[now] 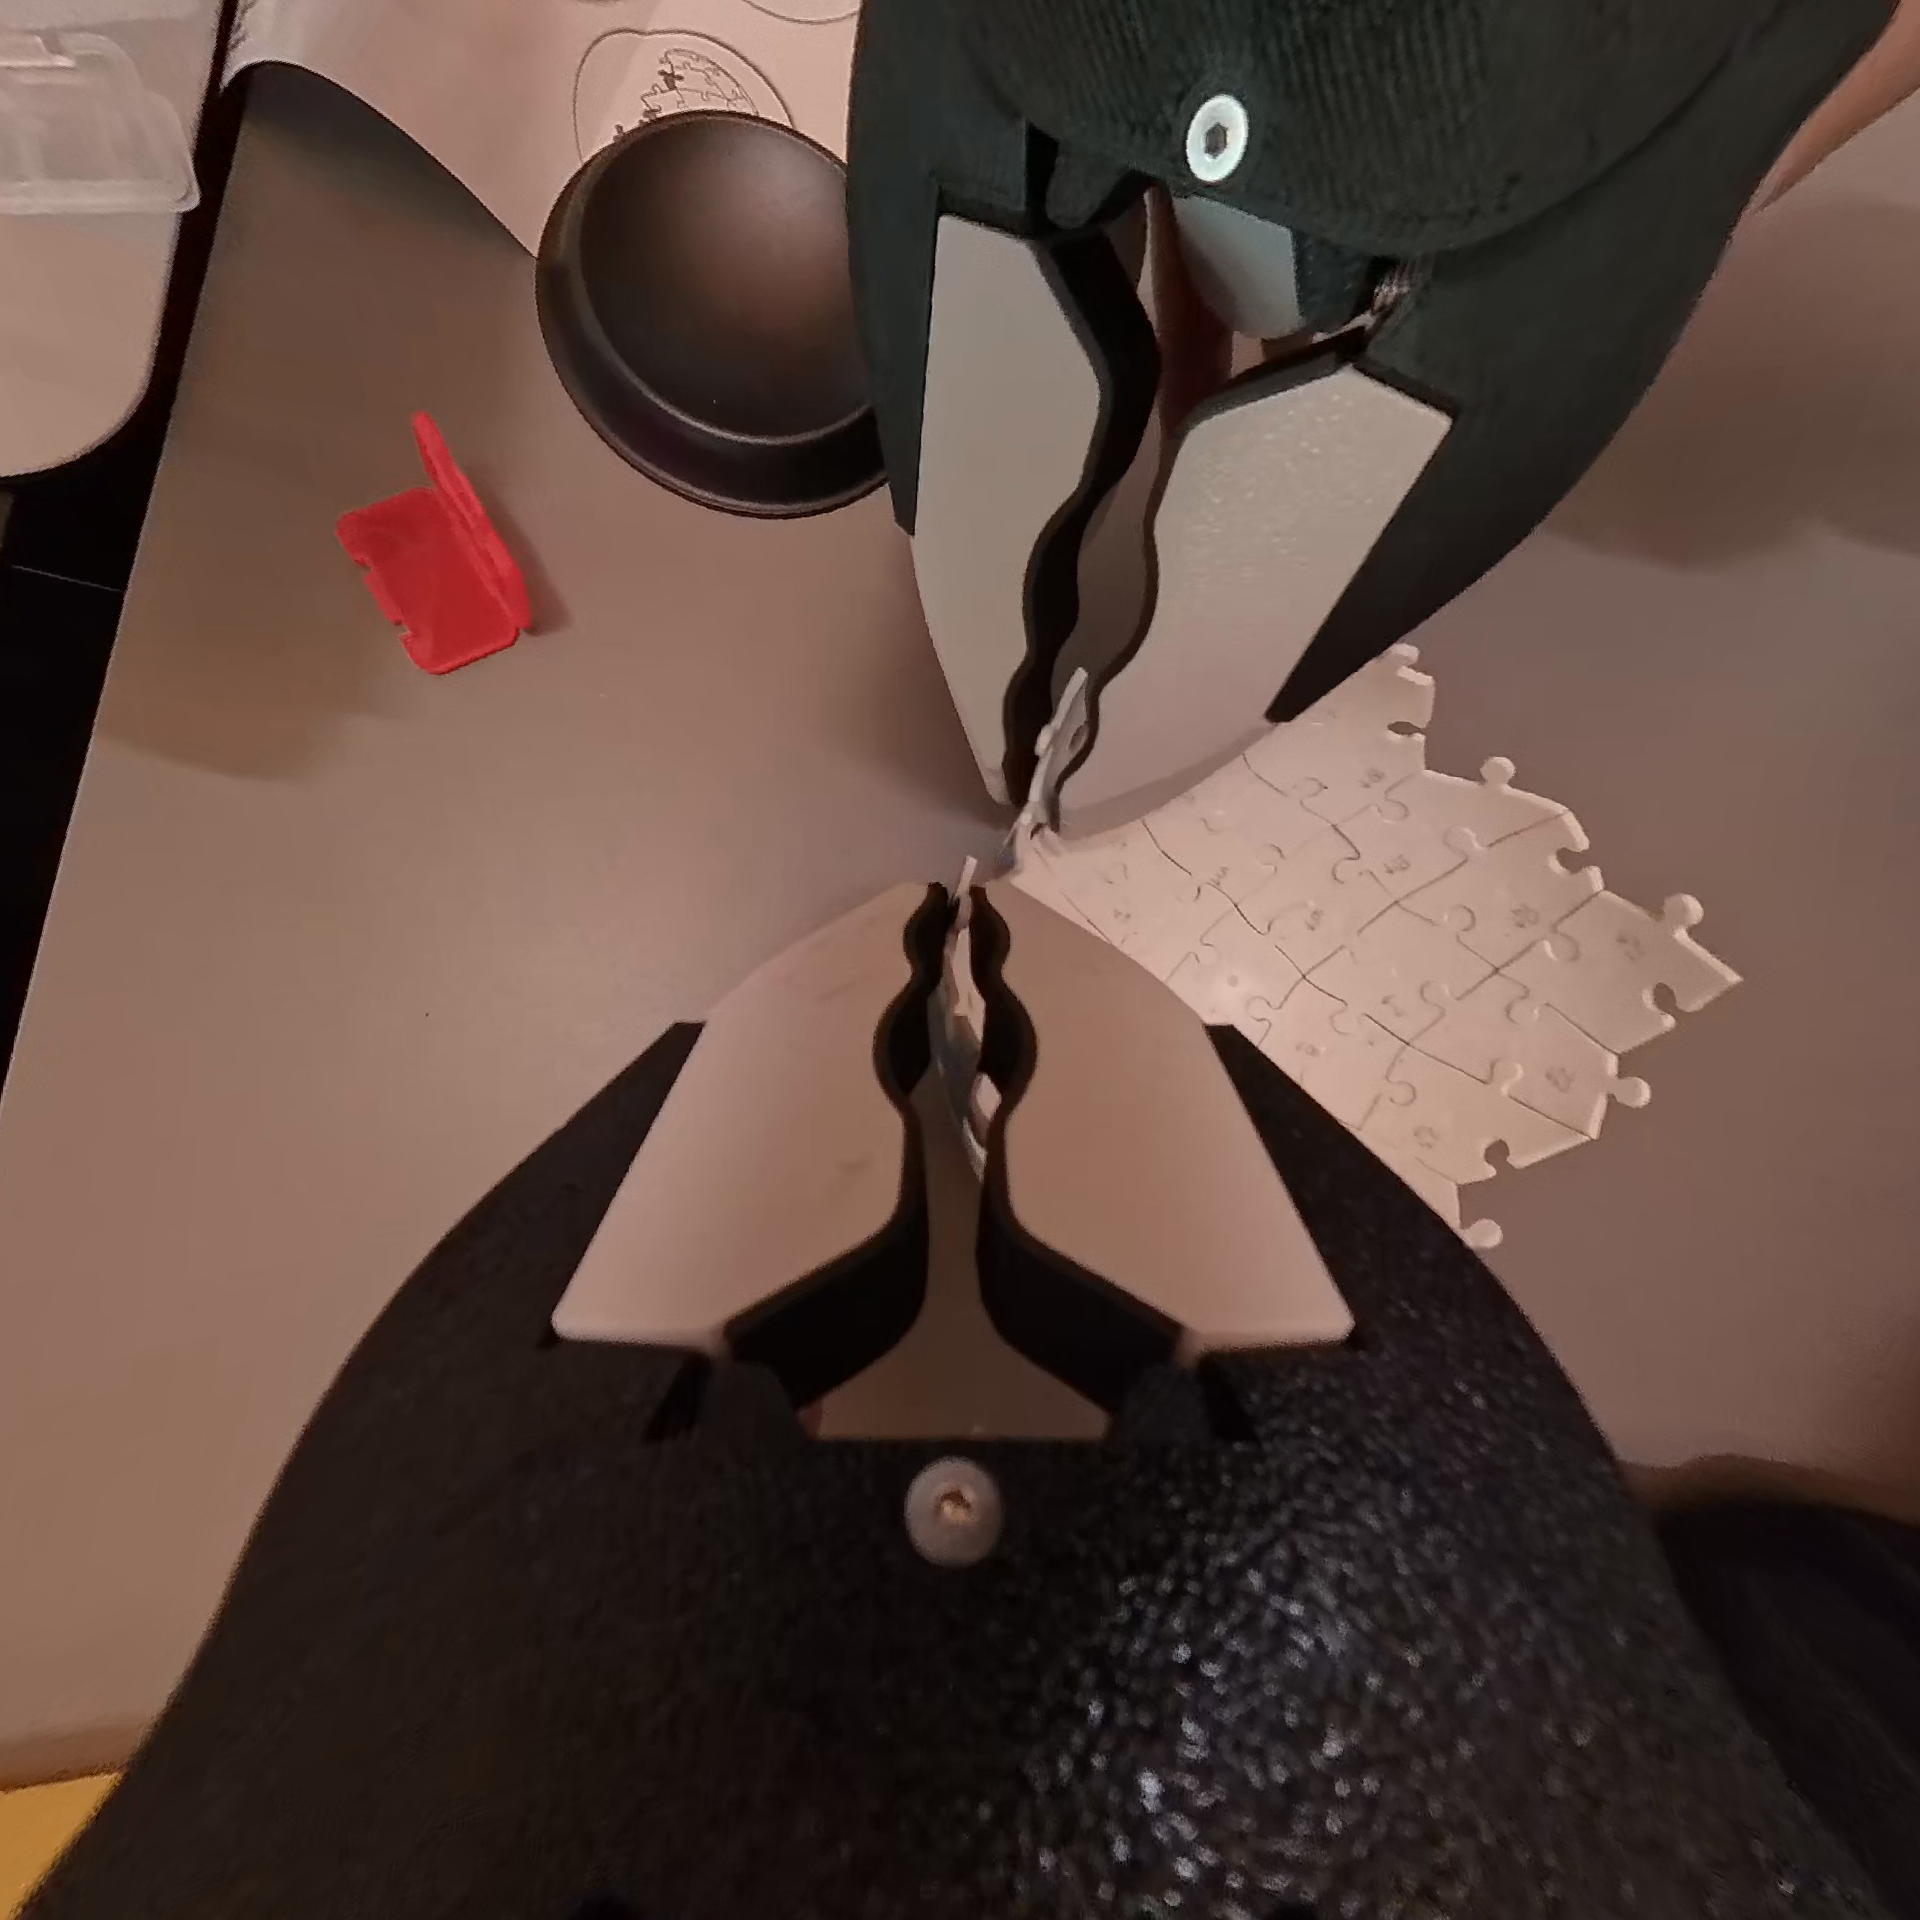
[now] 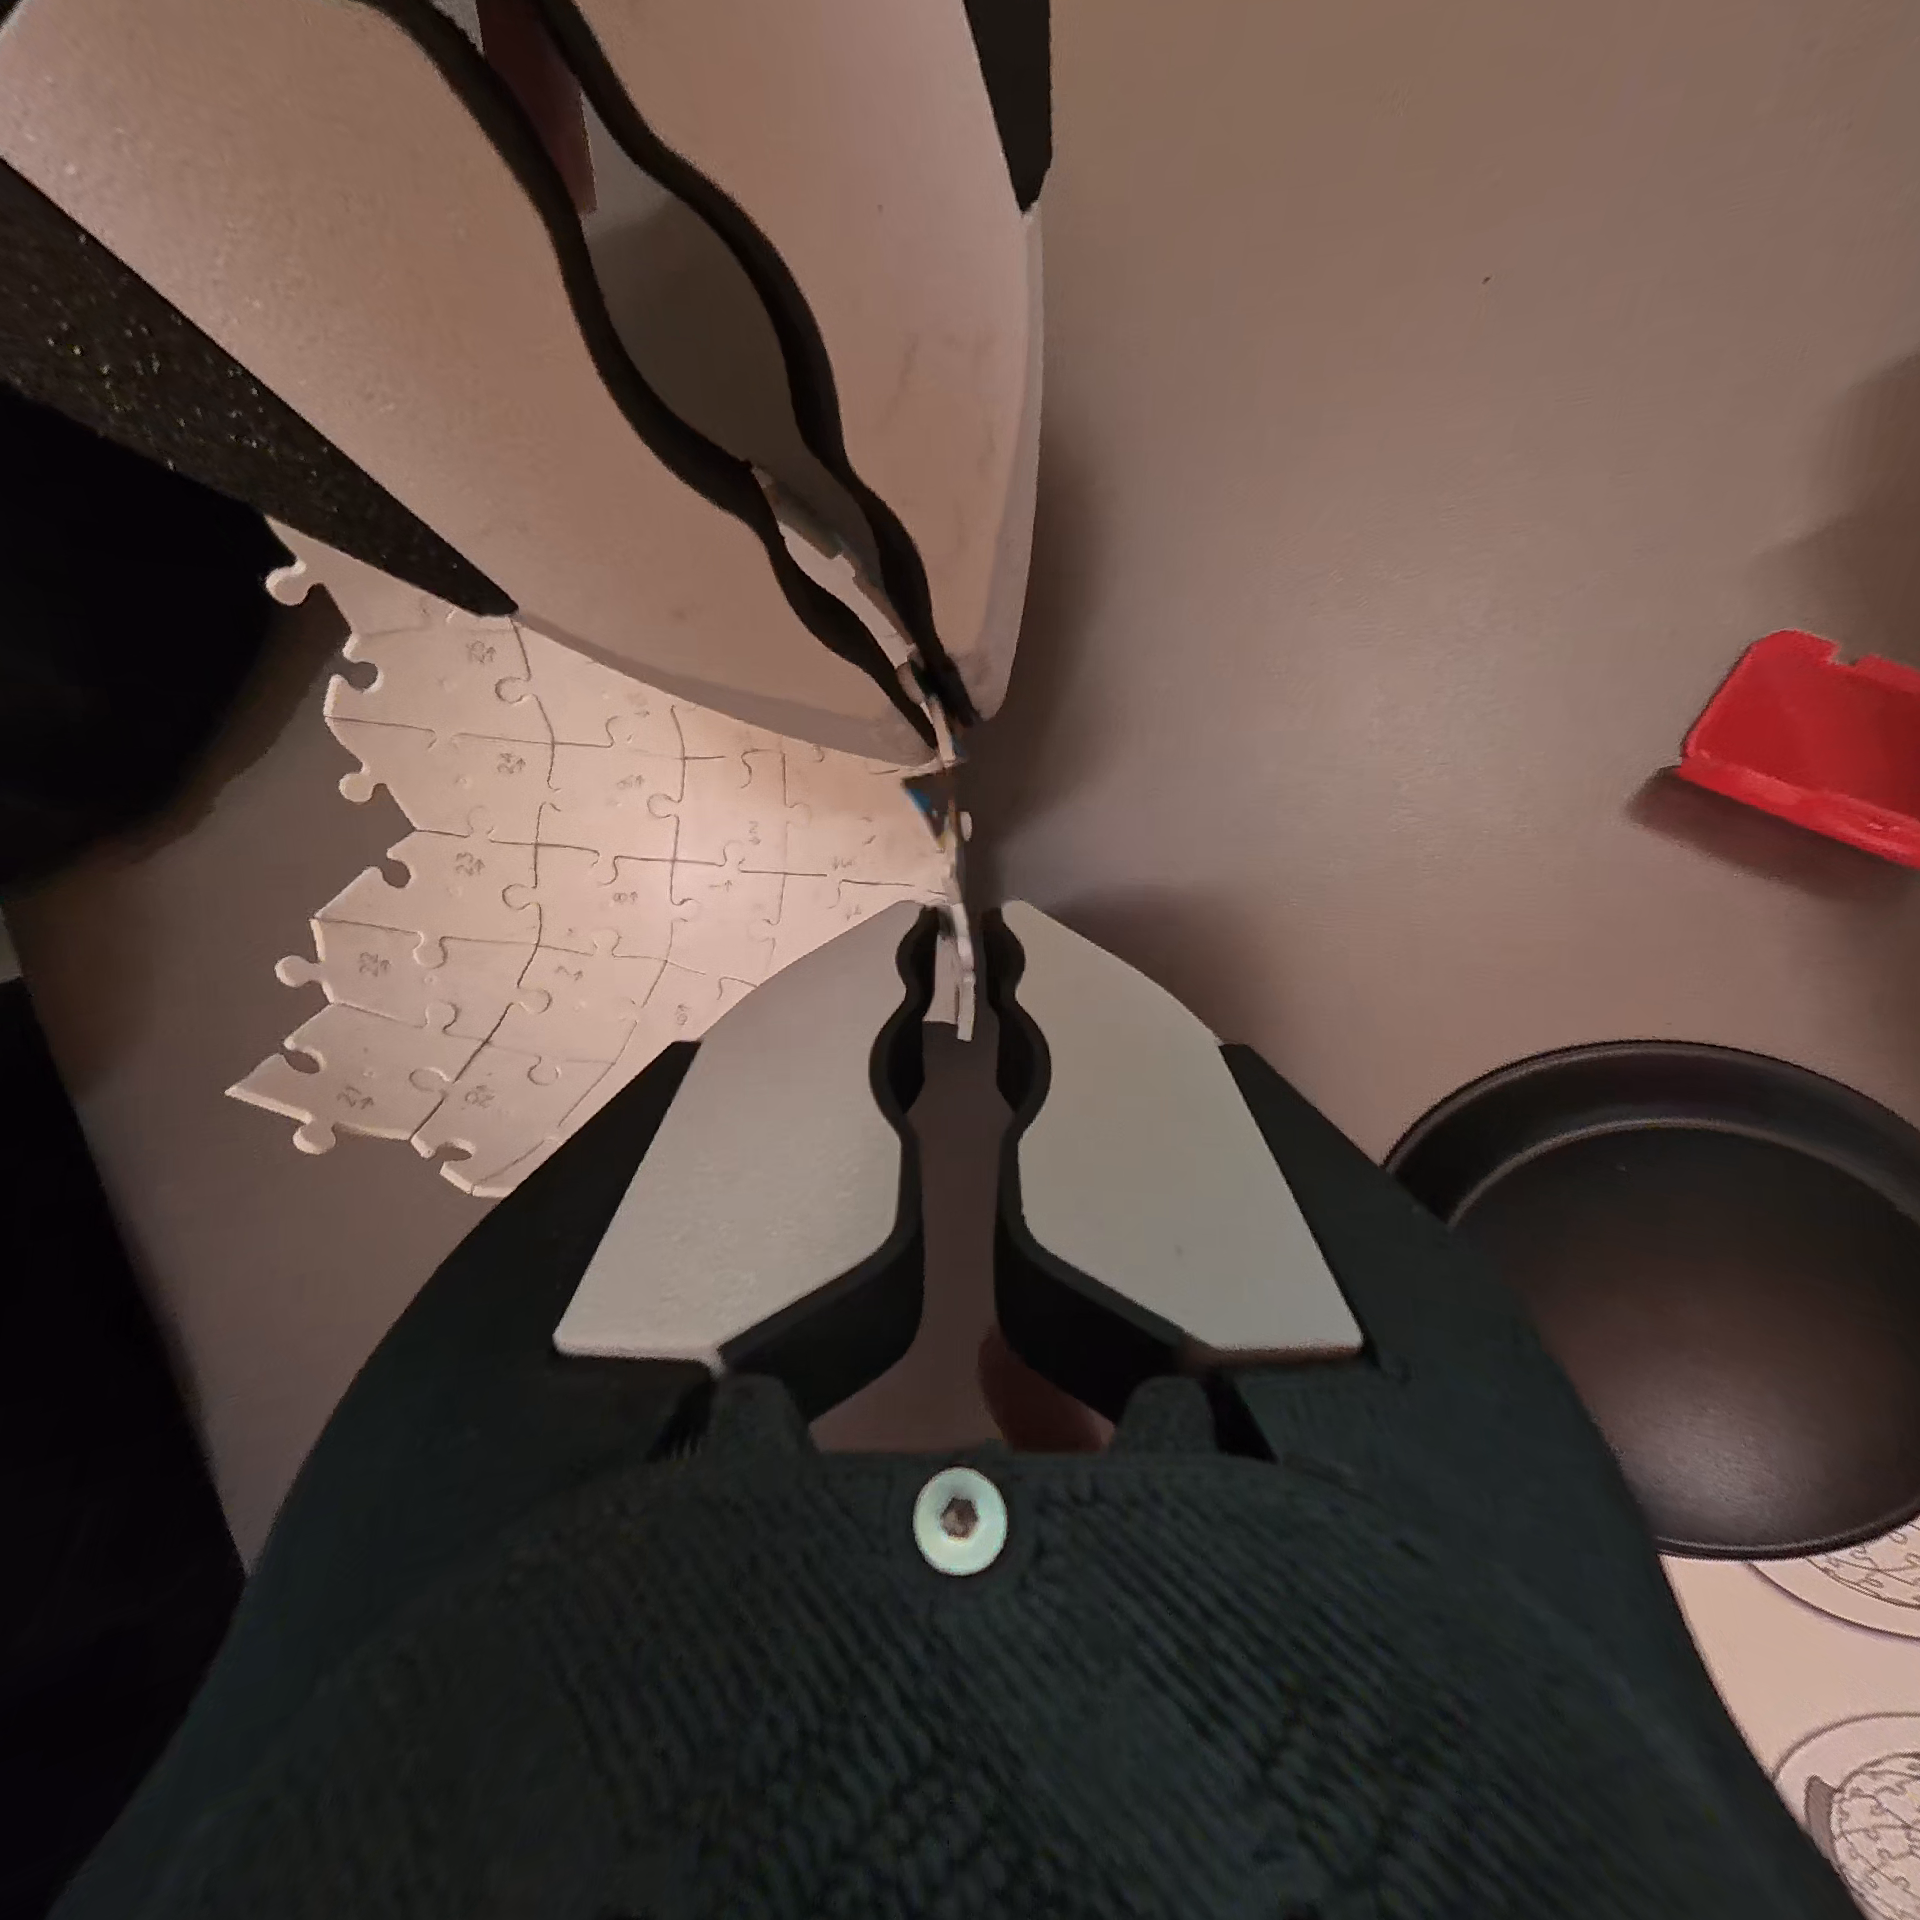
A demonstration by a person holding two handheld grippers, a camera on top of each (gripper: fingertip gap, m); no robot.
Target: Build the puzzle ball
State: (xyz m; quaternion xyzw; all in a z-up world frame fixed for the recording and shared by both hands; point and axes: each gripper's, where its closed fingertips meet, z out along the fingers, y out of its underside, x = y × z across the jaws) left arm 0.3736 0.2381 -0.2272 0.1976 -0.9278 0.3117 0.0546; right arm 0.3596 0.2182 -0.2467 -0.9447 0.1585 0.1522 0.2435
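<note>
Brown tabletop (image 1: 623, 883), matte, warmly lit, dark at left edge. Left gripper (image 1: 961, 904) closed on edge of assembled puzzle sheet (image 1: 1455, 956), white, curved, held edge-up over the surface. Right gripper (image 2: 961, 920) opposite, tip to tip, closed on the same sheet's edge near a small blue-marked piece (image 2: 930, 805). Round black dish (image 1: 717, 343) beyond the sheet, resting partly on printed instruction paper (image 1: 665, 94). Red plastic part (image 1: 442, 556) lying apart on bare tabletop. Clear plastic tray (image 1: 88, 125) at far corner.
</note>
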